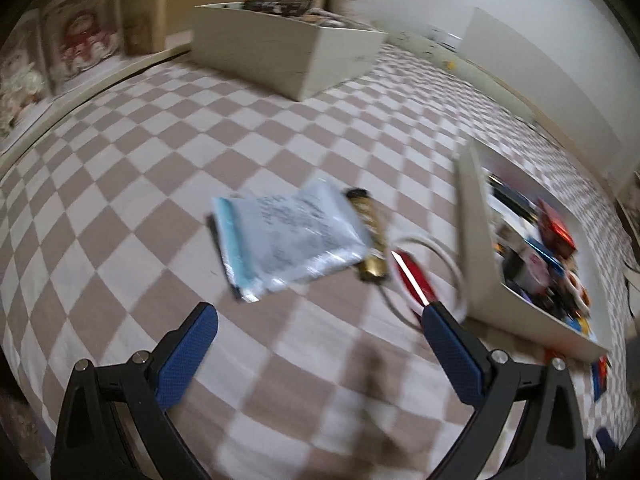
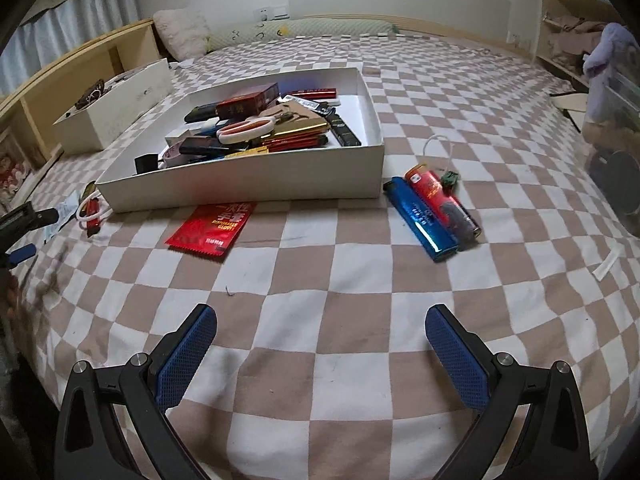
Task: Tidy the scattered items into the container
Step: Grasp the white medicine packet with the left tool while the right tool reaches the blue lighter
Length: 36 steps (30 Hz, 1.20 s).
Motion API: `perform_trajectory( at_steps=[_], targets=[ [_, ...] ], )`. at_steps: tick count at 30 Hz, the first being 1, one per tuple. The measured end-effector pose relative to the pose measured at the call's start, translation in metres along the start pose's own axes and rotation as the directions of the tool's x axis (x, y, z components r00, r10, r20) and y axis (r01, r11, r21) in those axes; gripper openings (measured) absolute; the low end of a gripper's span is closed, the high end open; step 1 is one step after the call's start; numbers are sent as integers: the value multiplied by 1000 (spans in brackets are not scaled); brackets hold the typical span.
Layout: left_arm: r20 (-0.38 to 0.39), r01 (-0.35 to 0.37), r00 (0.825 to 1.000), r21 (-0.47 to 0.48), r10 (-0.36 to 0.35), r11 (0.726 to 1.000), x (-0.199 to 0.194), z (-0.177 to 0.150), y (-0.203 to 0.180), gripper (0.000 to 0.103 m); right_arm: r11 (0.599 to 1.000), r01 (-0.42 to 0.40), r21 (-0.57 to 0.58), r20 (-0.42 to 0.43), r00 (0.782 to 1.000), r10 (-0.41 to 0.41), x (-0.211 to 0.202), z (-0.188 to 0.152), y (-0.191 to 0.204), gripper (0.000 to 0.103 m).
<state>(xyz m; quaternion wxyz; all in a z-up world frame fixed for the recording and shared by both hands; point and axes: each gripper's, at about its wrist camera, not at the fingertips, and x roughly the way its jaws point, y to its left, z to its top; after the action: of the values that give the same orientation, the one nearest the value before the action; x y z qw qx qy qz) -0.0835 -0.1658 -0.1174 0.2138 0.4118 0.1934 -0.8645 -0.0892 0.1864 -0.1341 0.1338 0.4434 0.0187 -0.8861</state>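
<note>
A shallow white box [image 2: 256,186], the container, sits on the checkered bed and holds several small items; it also shows at the right in the left wrist view [image 1: 480,248]. My left gripper [image 1: 320,316] is open and empty, just short of a pale blue packet [image 1: 284,236], a gold tube [image 1: 370,240], a red item [image 1: 412,280] and a white cord loop [image 1: 444,256]. My right gripper [image 2: 320,318] is open and empty above bare bedding. Ahead of it lie a red packet [image 2: 214,228], a blue bar [image 2: 422,220] and a red-grey tube [image 2: 440,200].
A second, taller white box [image 1: 288,48] stands at the back by the wooden shelf [image 2: 80,64]. Pillows [image 2: 180,36] line the headboard. A purple cloth [image 2: 608,68] and storage sit at the right edge. A white paper strip [image 2: 606,266] lies at the right.
</note>
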Motion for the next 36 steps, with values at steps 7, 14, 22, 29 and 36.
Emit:
perform_trajectory(
  at_steps=[7,14,22,29,36],
  targets=[
    [1,-69,998,-83,70,994,26,22,15,103,1000,-25,6,-11,1000,25,0,-1,-1,103],
    [2,-150,989,-22,150,988,45,32,-1,103,999,8,53,20,1000,-9,-11,8,-25,103],
    [3,-176,984,21,176,984,55,36,-6,103,974,105,202,-16,994,-104,-7,20,-85,103],
    [20,-140,990,50,140,989,55,37,-10,88,951,167,259,-9,985,-170,-14,22,-124,103],
    [33,-92,995,91,90,992,51,32,-15,72,928,146,344,-3,988,-155,-23,15,-153,103]
  ],
)
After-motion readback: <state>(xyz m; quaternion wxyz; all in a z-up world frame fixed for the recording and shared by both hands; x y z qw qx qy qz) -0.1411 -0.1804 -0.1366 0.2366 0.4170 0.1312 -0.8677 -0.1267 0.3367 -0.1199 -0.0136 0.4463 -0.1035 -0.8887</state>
